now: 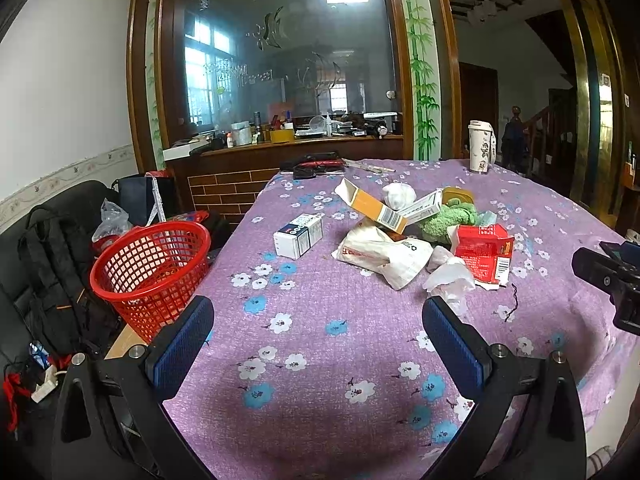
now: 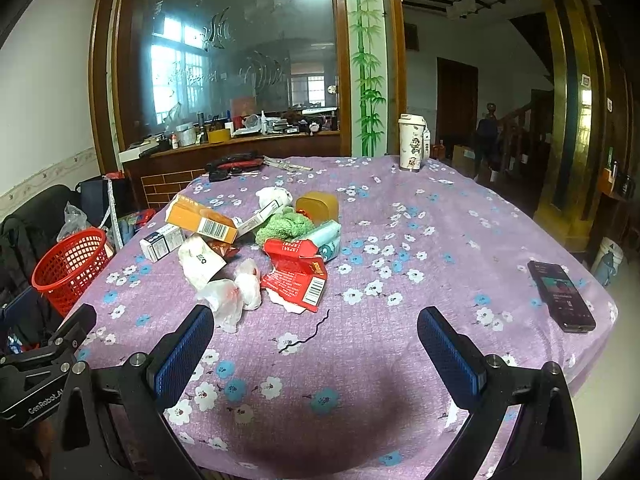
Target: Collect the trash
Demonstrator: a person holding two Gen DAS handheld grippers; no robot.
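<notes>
Left wrist view: the left gripper (image 1: 318, 334) hovers over the flower-print desk (image 1: 320, 360), its two blue-padded fingers (image 1: 182, 346) spread wide and empty. Ahead of them lies one heap of trash: one white-and-blue box (image 1: 298, 235), one orange carton (image 1: 374, 208), one white paper bag (image 1: 384, 254), one torn red packet (image 1: 485, 254) and crumpled tissue (image 1: 450, 280). One red basket (image 1: 150, 270) stands off the desk's left edge.

Right wrist view: the right gripper (image 2: 316, 344) is likewise parted and empty. The red packet (image 2: 296, 276) and tissue (image 2: 236, 294) lie just beyond its left finger. One phone (image 2: 560, 296) rests far right; one tumbler (image 2: 412, 142) stands at the far edge.
</notes>
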